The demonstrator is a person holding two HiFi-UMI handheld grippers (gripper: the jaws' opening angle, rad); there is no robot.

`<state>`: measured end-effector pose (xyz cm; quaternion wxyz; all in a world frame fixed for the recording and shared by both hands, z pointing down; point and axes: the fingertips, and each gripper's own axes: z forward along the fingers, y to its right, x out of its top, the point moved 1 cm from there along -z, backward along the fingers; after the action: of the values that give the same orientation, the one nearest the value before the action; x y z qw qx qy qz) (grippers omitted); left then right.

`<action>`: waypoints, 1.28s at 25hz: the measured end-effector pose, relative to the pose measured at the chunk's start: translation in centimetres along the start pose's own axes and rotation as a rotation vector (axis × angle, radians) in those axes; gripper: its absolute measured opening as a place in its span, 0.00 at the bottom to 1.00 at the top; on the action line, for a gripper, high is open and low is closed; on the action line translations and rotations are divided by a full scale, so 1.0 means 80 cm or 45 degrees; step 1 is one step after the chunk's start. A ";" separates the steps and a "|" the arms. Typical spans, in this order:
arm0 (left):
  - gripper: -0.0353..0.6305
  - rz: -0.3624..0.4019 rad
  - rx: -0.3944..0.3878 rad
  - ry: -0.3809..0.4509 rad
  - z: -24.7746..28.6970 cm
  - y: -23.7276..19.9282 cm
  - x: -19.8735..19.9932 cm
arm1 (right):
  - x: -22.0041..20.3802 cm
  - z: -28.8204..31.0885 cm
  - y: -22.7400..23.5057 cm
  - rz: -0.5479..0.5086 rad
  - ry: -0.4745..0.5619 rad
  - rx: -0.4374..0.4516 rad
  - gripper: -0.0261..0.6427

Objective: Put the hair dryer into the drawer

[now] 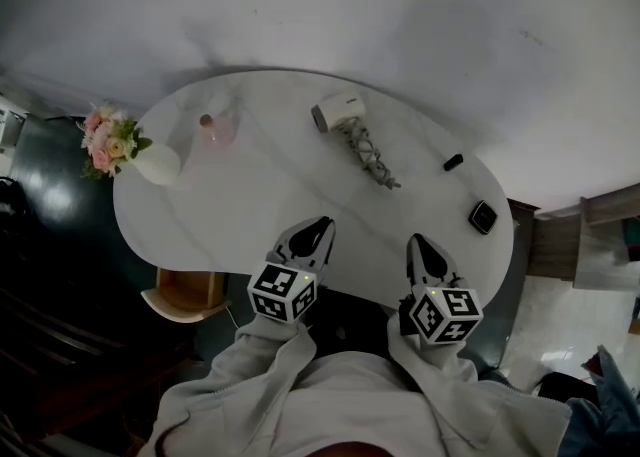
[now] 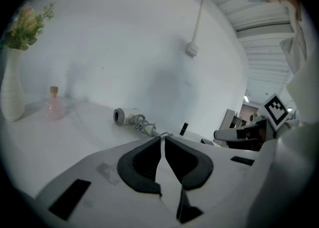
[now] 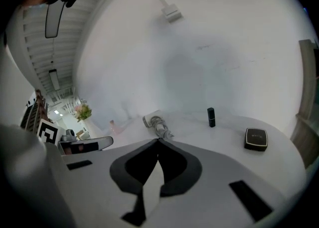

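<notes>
A white hair dryer (image 1: 338, 111) lies on the far part of the white oval table (image 1: 250, 195), its coiled cord (image 1: 372, 157) trailing toward me. It also shows in the left gripper view as the hair dryer (image 2: 124, 116) and in the right gripper view as the hair dryer (image 3: 152, 119). My left gripper (image 1: 321, 226) is over the table's near edge, shut and empty. My right gripper (image 1: 415, 242) sits beside it, also shut with nothing in it. Both point at the dryer from a distance. No drawer shows in any view.
A white vase with pink flowers (image 1: 150, 158) and a small pink bottle (image 1: 215, 128) stand at the table's left. A black stick (image 1: 453, 161) and a small black box (image 1: 483, 216) lie at the right. A wooden stool (image 1: 185, 293) sits below the left edge.
</notes>
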<state>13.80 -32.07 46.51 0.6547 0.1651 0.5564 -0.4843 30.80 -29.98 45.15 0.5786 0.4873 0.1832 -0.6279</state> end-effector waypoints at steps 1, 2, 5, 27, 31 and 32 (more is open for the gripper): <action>0.10 -0.005 -0.001 -0.001 0.009 -0.001 0.003 | 0.001 0.004 0.003 0.001 -0.005 0.001 0.11; 0.10 -0.014 -0.002 0.000 0.018 -0.002 0.006 | 0.002 0.008 0.007 0.004 -0.009 0.002 0.11; 0.10 -0.046 0.004 0.008 0.045 -0.004 0.015 | 0.005 0.019 0.015 0.013 -0.026 0.012 0.11; 0.45 -0.360 0.327 -0.032 0.203 -0.073 0.045 | -0.004 0.082 0.045 0.090 -0.155 0.037 0.11; 0.50 -0.414 0.414 -0.059 0.225 -0.081 0.041 | -0.009 0.089 0.051 0.112 -0.185 0.031 0.11; 0.51 -0.417 0.429 -0.067 0.231 -0.080 0.041 | -0.009 0.090 0.053 0.117 -0.192 0.029 0.11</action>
<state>18.79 -50.54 51.71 0.5450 0.1668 0.4698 -0.6742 31.63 -36.40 50.48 0.6135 0.4530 0.1092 -0.6376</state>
